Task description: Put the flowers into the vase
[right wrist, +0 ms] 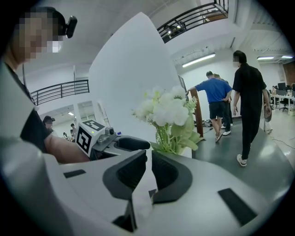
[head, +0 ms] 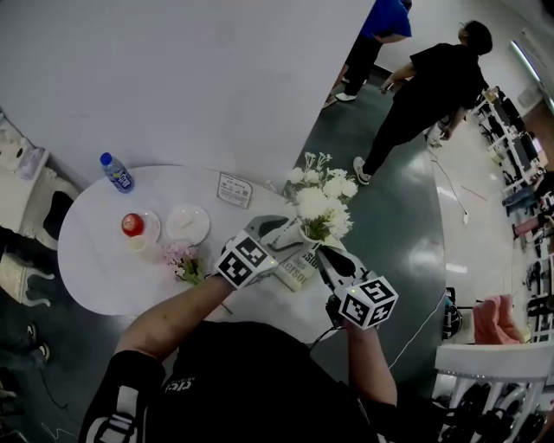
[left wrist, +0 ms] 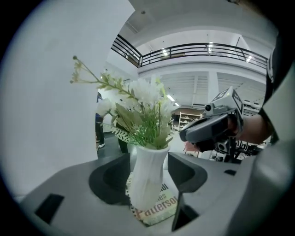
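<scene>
- On the round white counter [head: 104, 260], near its right edge, a white vase [left wrist: 146, 189] stands upright on a book [left wrist: 159, 209] that lies flat.
- White flowers [left wrist: 143, 110] with green leaves and a few thin sprigs are already in the vase, fanning out above its rim.
- A small bunch of pink flowers [head: 183, 262] lies on the counter to the left of the vase, apart from it and close to the person's left forearm.
- The left claw [left wrist: 148, 170] is spread wide, with the vase showing between its two jaws. I cannot tell whether either pad touches the vase.
- The right claw [right wrist: 148, 168] comes at the vase from the other side. Its jaws are pressed nearly together, leaving a narrow slit with something white in it that I cannot identify.
- Further left on the counter sit a blue-capped bottle [head: 116, 172], a white plate [head: 188, 223] and a red-topped cup [head: 132, 225] on a saucer. A small card [head: 235, 189] sits behind the vase.
- Beyond the counter, a person in black [head: 433, 86] and a person in a blue top [head: 381, 26] stand on the dark floor.
</scene>
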`<state>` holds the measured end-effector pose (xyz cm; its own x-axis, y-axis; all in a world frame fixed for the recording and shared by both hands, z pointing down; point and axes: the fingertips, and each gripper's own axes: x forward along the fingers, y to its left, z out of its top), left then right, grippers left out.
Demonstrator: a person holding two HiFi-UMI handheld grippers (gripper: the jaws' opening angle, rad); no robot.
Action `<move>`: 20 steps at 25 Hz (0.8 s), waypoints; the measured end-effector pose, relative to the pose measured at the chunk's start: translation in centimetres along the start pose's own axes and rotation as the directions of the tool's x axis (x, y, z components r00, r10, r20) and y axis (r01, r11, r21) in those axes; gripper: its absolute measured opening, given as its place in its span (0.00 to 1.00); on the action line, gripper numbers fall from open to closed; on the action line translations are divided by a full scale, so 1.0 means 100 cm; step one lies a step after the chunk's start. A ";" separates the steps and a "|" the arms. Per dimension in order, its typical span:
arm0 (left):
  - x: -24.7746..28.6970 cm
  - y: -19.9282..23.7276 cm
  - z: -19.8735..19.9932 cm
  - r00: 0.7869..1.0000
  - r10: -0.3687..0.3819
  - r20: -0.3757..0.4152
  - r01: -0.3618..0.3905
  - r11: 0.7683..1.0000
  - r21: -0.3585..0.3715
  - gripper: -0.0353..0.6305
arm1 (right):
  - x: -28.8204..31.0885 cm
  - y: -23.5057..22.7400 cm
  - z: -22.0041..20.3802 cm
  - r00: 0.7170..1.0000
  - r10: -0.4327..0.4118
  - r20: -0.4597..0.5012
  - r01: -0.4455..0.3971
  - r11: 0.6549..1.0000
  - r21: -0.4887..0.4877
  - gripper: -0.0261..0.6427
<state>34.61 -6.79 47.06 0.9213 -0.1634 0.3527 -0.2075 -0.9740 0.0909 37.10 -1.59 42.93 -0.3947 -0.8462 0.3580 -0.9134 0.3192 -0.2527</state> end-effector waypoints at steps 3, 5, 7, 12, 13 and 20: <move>-0.022 0.007 0.002 1.000 0.020 0.014 -0.020 1.000 -0.005 0.35 | 0.005 0.019 0.005 1.000 0.016 0.000 -0.016 1.000 -0.014 0.12; -0.040 0.013 0.002 0.999 0.032 0.025 -0.032 0.999 -0.012 0.30 | 0.010 0.032 0.008 1.000 0.025 0.000 -0.025 0.999 -0.024 0.12; -0.060 0.021 0.002 0.998 0.043 0.040 -0.042 0.999 -0.023 0.23 | 0.017 0.045 0.011 1.000 0.028 0.006 -0.028 0.999 -0.026 0.12; -0.113 0.033 0.006 0.994 0.046 0.095 -0.043 0.998 -0.034 0.12 | 0.041 0.082 0.014 0.999 0.035 0.006 -0.035 0.999 -0.026 0.12; -0.123 0.035 0.006 0.993 0.045 0.105 -0.042 0.999 -0.034 0.11 | 0.047 0.090 0.014 0.999 0.038 0.003 -0.038 0.999 -0.025 0.12; -0.172 0.041 -0.006 0.990 0.041 0.134 -0.033 0.998 -0.057 0.09 | 0.069 0.135 0.014 0.998 0.058 0.020 -0.058 0.998 -0.018 0.12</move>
<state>17.67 -7.88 41.92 0.9479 -0.2225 0.2282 -0.2566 -0.9574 0.1324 22.14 -3.73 40.71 -0.4449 -0.8345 0.3251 -0.8908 0.3751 -0.2565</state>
